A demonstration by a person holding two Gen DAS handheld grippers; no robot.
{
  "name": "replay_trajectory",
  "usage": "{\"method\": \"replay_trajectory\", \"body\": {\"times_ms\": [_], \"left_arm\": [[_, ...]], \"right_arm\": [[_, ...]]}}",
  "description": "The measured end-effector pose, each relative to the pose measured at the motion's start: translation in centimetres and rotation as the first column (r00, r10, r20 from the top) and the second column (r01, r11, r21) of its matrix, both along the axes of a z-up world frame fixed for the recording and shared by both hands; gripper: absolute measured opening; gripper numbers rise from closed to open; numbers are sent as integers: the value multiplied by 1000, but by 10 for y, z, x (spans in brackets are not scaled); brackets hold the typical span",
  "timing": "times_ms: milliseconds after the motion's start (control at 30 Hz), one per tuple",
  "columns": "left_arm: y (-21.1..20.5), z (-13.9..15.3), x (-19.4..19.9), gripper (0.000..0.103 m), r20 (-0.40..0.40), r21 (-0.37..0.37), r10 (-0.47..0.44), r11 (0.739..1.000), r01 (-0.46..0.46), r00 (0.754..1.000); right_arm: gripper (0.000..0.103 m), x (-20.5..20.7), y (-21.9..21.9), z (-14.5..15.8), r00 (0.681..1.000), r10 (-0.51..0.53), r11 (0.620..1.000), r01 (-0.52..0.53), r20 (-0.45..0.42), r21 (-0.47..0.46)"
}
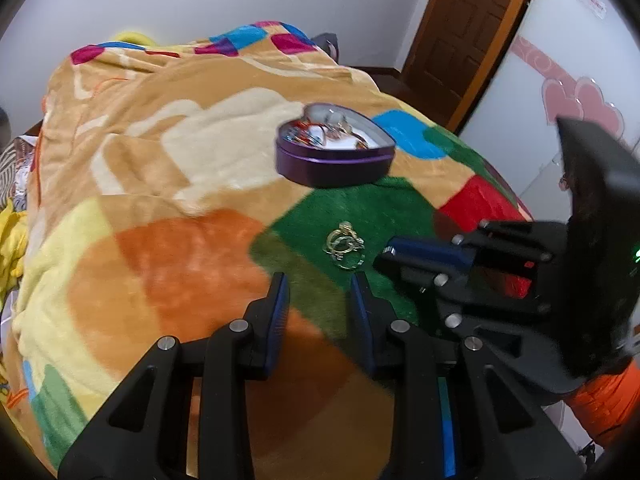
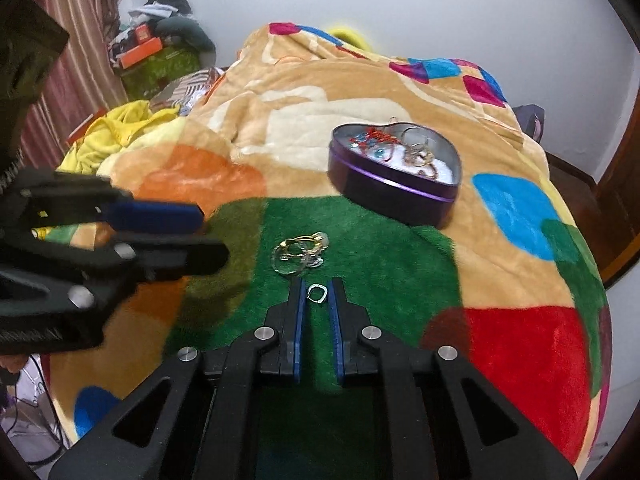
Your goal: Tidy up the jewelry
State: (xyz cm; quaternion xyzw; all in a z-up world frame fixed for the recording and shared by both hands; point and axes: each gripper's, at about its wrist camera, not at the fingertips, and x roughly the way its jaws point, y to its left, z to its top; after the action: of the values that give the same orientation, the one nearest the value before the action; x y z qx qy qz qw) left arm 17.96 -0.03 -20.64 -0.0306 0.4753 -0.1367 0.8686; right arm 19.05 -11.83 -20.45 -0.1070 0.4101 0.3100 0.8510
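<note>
Right tool [image 2: 318, 294] tilted down, pinching ring [image 2: 317, 293]

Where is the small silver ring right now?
In the right wrist view, the silver ring sits between the right gripper tips on the green blanket patch, just below the jewelry pile.

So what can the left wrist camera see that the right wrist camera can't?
Only the left wrist view shows the brown wooden door and pink heart wall stickers. Only the right wrist view shows the small silver ring between the right hand-held gripper fingertips, plus the striped curtain. Both show the purple heart-shaped tin of jewelry, the loose pile of gold rings on the green patch, and the colourful fleece blanket.
</note>
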Motion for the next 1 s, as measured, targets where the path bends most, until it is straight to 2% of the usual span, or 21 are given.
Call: {"method": "replay_trajectory", "body": {"times_ms": [267,433,567,833,1000], "left_arm": [[-20,-13,15,31,-31,-16,-38,999,38,999],[-26,-18,23,31,-31,-2,-28,1000,28,999],[-26,-19,23,21,-20,16,-21,1000,21,1000],[-20,-8,17,21,9,14,-9,1000,9,1000],[-15,11,17,21,52,12,0,1000,0,999]], "right_arm": [[10,8,-30,13,996,-87,996,86,32,26],[10,11,-40,16,992,-117,993,115,39,37],[10,10,-42,17,992,-121,992,119,43,40],[10,11,-43,25,991,-120,991,116,58,60],[10,11,-45,37,988,-128,990,121,84,79]]}}
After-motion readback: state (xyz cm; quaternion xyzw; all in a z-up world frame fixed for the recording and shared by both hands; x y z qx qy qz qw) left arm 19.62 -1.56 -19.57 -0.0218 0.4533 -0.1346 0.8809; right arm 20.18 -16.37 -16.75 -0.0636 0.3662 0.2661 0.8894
